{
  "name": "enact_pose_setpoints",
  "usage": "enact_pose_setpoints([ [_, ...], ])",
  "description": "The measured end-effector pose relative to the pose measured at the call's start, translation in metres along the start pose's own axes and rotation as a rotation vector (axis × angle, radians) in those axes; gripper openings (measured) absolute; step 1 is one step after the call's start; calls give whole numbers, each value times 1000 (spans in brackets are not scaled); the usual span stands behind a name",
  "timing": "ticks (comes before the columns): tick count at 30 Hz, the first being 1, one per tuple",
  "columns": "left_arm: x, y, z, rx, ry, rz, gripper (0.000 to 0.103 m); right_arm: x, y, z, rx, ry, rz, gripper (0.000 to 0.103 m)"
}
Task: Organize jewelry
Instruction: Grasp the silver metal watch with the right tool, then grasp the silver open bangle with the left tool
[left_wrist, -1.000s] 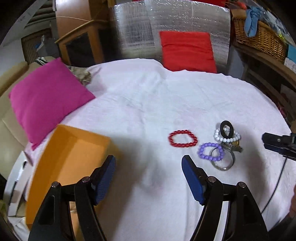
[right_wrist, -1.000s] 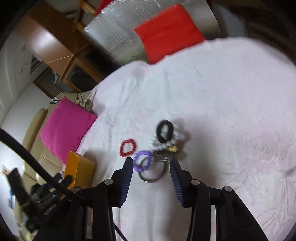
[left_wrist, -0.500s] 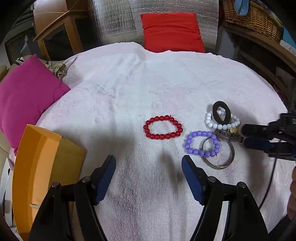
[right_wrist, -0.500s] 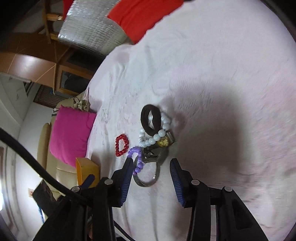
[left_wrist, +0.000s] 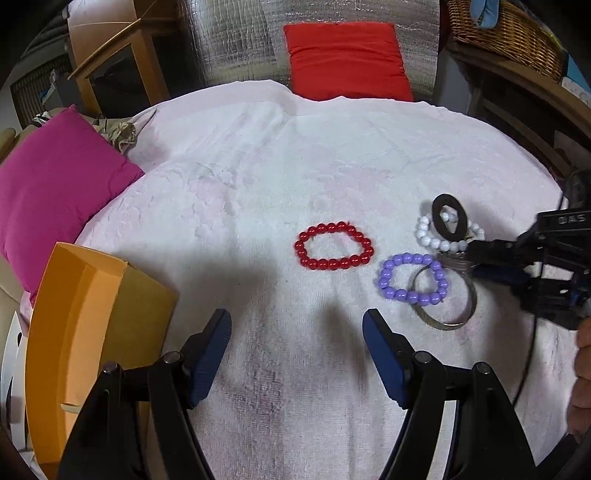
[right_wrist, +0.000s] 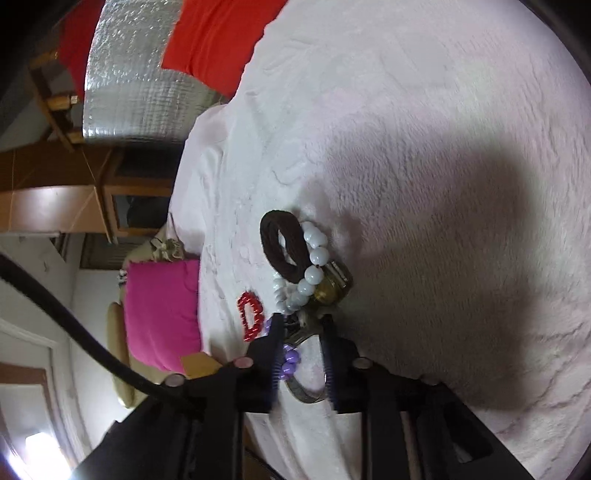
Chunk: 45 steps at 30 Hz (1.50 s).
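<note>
On the white cloth (left_wrist: 258, 166) lie a red bead bracelet (left_wrist: 325, 264), a purple bead bracelet (left_wrist: 410, 295), a white bead bracelet (left_wrist: 430, 242) under a black hair tie (left_wrist: 437, 210), and a silver bangle (left_wrist: 447, 325). My left gripper (left_wrist: 297, 332) stands open just short of the red bracelet, with nothing between its fingers. My right gripper (left_wrist: 471, 260) comes in from the right, rolled on its side. Its jaws are closing on the top of the silver bangle (right_wrist: 304, 395), which sits between its fingers (right_wrist: 328, 343). A gold-coloured piece (right_wrist: 328, 291) lies just ahead of them.
An open orange box (left_wrist: 74, 314) stands at the cloth's near left edge. A pink cushion (left_wrist: 55, 192) lies to the left and a red cushion (left_wrist: 343, 59) at the back. A wicker basket (left_wrist: 506, 26) sits at the back right. A person's hand (left_wrist: 583, 369) shows at the right edge.
My right gripper rolled over, came down onto the jewelry pile and narrowed its jaws around the silver bangle. My left gripper sank a little towards the cloth and stayed open.
</note>
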<state>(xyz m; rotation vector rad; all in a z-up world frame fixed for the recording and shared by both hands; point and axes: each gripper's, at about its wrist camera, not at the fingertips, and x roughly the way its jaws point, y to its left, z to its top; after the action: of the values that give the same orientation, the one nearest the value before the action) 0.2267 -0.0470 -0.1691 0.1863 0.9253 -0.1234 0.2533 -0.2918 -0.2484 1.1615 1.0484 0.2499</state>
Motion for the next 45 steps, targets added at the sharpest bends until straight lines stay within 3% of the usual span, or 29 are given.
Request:
enact_pose_setpoints([
  [5,2,2,-1,-7,9,-6,74,-33,22,-4,-131,-133,-77,13],
  [12,-3,-8,-2,20,-18,-35,74,-109,15,6,-181,-328,-157,13],
  [18,-12,-30,0,46,-56,-182,74,-150,-2,15,-137,-439,-210,13],
  [24,-13,-47,2,38,-63,-297,74,-143,-8,17,-139,-372,-209,13],
  [30,2,-60,5,44,-29,-289,74,-135,-7,12,-163,-348,-210,13],
  [31,5,-60,7,43,-30,-288,73,-135,-9,12,-161,-344,-210,13],
  [34,12,-66,9,43,-10,-299,53,-132,-13,13,-152,-333,-211,13],
  [42,31,-82,12,61,29,-263,49,-129,-15,11,-162,-327,-219,13],
  [43,34,-82,13,59,39,-259,41,-128,-15,11,-163,-326,-219,13],
  [45,40,-81,12,58,47,-239,38,-128,-15,11,-165,-324,-220,13],
])
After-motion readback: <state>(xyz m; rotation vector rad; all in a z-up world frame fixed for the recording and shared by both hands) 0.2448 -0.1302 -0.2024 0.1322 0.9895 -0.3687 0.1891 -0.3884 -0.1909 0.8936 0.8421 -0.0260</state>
